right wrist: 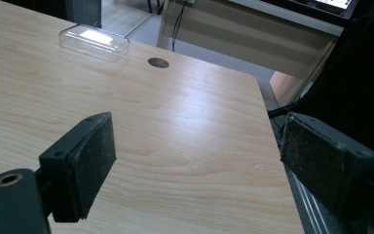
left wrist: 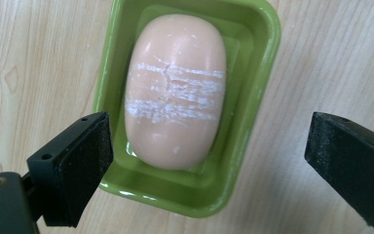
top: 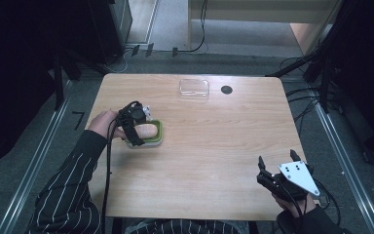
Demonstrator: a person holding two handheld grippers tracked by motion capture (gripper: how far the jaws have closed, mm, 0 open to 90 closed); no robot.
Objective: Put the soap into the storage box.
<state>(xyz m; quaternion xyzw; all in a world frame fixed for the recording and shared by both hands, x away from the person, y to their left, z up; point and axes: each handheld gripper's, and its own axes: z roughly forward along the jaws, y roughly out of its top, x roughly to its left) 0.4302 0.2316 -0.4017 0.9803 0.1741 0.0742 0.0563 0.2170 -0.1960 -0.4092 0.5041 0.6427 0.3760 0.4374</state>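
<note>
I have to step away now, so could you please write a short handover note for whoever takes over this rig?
Left gripper: open, jaws wide, hovering over the soap, touching nothing.
Right gripper: open and empty above the table's near right corner.
Soap: lies in the green dish on the left part of the table.
Clear lid: at the table's far edge, beside the cable hole.
Done: soap sits in the dish.
Left, probably: fetch the lid and cover the dish.
</note>
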